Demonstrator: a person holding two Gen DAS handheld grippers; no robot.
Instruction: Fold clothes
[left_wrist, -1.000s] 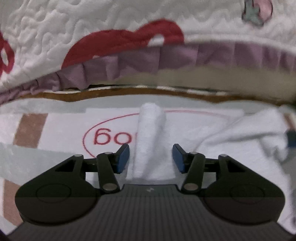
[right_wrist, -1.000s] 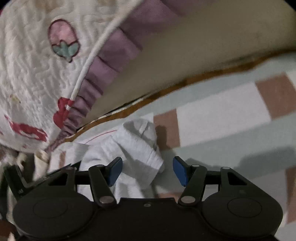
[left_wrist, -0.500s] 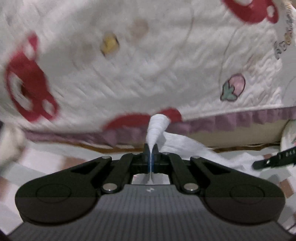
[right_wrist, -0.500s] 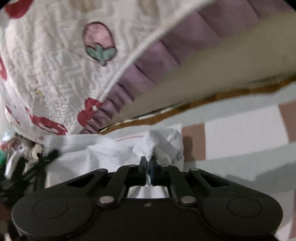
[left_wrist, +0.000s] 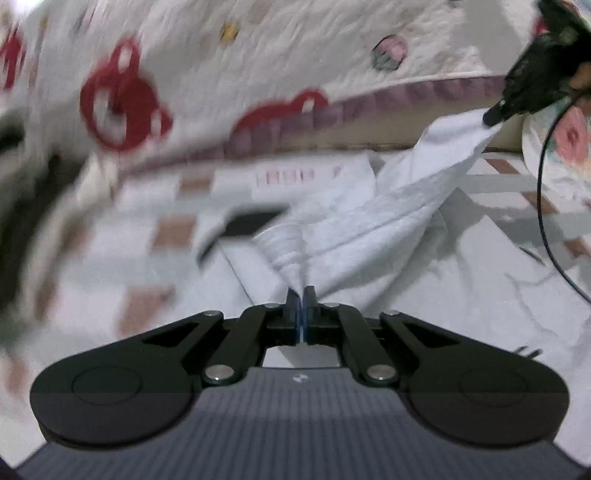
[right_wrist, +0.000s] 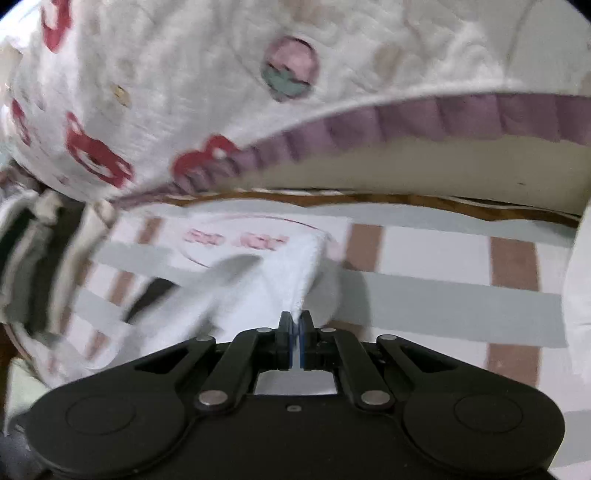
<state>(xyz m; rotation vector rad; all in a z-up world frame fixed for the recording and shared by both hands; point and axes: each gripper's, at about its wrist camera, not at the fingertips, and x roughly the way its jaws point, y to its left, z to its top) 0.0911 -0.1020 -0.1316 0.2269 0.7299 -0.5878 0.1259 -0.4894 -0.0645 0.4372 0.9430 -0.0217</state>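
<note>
White garment (left_wrist: 391, 206): terry-like cloth, lifted and stretched between the two claws above the checked sheet (right_wrist: 424, 291); its lower part trails onto the sheet.
Left claw (left_wrist: 302, 295): jaws closed tight, a bunched tip of the garment pinched between the blue pads.
Right claw (right_wrist: 295, 319): jaws closed tight on another bunch of the same cloth; in the left wrist view it shows at upper right (left_wrist: 496, 114) with the cloth drawn taut to it.
Surroundings: a quilted cover (right_wrist: 207, 92) with red and strawberry prints and a purple frill hangs behind; a printed piece with red lettering (right_wrist: 236, 240) lies flat on the sheet.
Done so far: the garment is gripped at two points and raised; no flat fold shows in it.
Left to do, as I judge: spread it, lay it down and fold it; motion blur hides the finer creases.
</note>
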